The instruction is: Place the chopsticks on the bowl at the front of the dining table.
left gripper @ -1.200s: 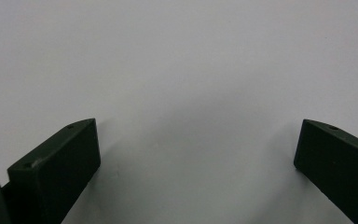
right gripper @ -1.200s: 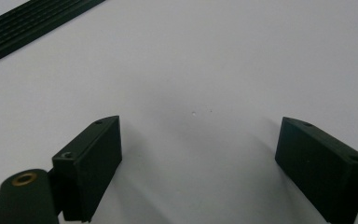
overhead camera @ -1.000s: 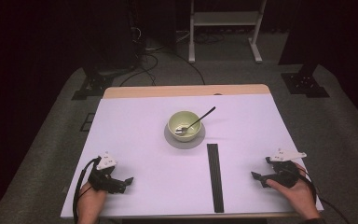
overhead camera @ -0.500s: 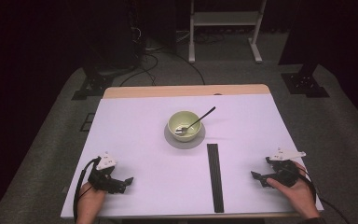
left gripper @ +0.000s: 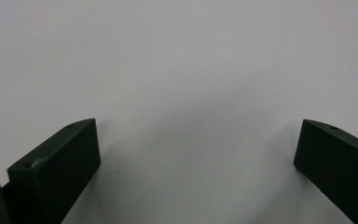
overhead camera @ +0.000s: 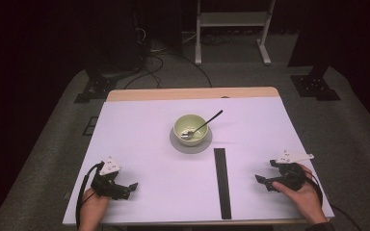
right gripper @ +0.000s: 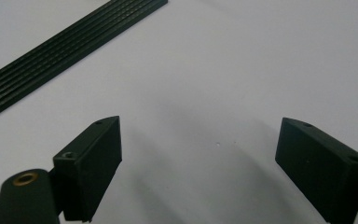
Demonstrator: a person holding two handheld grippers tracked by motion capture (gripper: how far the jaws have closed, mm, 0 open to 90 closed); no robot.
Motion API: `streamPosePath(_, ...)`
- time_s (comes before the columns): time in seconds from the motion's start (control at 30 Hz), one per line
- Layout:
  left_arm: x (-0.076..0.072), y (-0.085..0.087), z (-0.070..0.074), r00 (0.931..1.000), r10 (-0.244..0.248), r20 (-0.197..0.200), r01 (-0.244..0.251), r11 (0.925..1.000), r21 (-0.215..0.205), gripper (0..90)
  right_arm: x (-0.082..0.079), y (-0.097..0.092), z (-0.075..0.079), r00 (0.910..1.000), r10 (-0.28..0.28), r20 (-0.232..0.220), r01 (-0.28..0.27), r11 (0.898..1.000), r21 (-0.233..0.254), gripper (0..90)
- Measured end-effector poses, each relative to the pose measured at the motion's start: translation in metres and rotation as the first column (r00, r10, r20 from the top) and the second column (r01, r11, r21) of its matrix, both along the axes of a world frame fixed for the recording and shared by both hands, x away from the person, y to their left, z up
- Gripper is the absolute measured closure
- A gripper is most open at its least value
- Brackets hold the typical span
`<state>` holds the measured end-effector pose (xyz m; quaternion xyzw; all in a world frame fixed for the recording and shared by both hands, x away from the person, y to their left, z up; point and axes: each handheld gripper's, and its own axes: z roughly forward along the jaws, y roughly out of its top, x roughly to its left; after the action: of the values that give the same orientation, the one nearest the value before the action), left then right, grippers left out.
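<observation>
Pale green bowl (overhead camera: 190, 129) with a spoon (overhead camera: 203, 124) sits mid-table, well ahead of both empty, wide-open grippers, the spoon's handle angling toward the right gripper (overhead camera: 265, 180), which looks slightly nearer than the left gripper (overhead camera: 127, 188).

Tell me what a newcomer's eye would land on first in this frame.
Most likely the pale green bowl on a grey saucer at the middle of the white table, with a spoon leaning in it, handle toward the far right. Next, the long black ribbed strip lying in front of it. The left gripper and right gripper rest open at the near corners.
</observation>
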<state>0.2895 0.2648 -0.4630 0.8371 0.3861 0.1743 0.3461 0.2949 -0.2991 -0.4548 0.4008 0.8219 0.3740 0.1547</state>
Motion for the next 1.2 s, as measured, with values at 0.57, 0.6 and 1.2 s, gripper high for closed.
streamPosePath(0.57,0.0,0.0,0.0,1.0,0.0,0.0,0.0,1.0,-0.001,0.0,0.005,0.015,0.005,0.9995,0.033,-0.002,-0.033,0.999,0.043,13.3)
streamPosePath(0.6,0.0,0.0,0.0,1.0,0.0,0.0,0.0,1.0,-0.002,0.0,0.006,0.016,0.005,0.9993,0.036,-0.003,-0.036,0.998,0.044,13.3)
streamPosePath(1.2,0.0,0.0,0.0,1.0,0.0,0.0,0.0,1.0,-0.001,0.0,0.011,0.032,0.005,0.9976,0.069,-0.005,-0.069,0.997,0.037,13.4)
